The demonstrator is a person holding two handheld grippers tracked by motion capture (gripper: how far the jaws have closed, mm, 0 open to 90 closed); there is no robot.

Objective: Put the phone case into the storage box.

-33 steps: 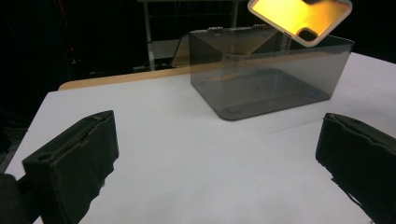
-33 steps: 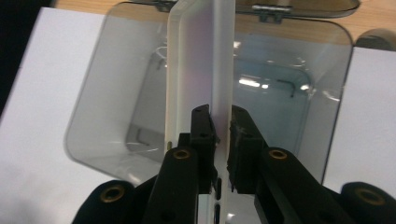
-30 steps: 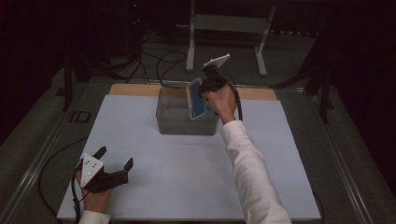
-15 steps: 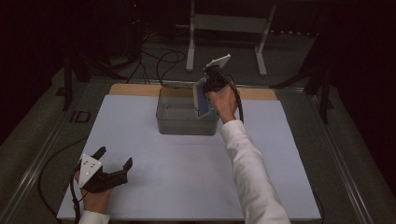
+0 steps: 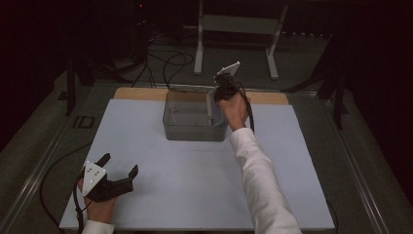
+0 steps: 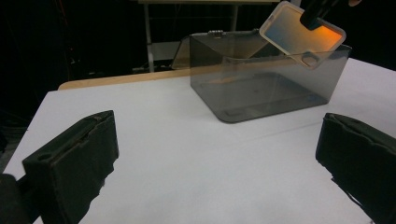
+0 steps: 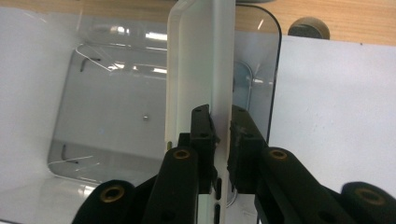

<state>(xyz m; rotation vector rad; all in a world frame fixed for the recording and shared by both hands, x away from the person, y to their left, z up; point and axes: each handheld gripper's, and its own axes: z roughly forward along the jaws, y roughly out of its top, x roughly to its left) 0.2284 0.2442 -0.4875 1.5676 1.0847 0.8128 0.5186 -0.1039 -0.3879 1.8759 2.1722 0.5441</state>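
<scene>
In the high view, the right claw (image 5: 217, 93) hangs over the right end of the clear bin (image 5: 195, 117), far across the white counter (image 5: 195, 195). It is the claw near the bin. The left claw (image 5: 118, 171) rests by the near left corner, spread wide and holding nothing.

In the left gripper view, the phone case (image 6: 301, 33) tilts over the bin's (image 6: 261, 88) far corner, pinched at its top. It is flat and thin, with round corners, pale rims and a blue-to-orange shine. The bin is smoky see-through plastic.

In the right gripper view, the right claw (image 7: 221, 123) is pinched tight on the case's (image 7: 198, 60) thin edge. Its long side points straight away from the claw, with the bin's (image 7: 116, 116) smooth bare floor right below, so I think it goes down next.
</scene>
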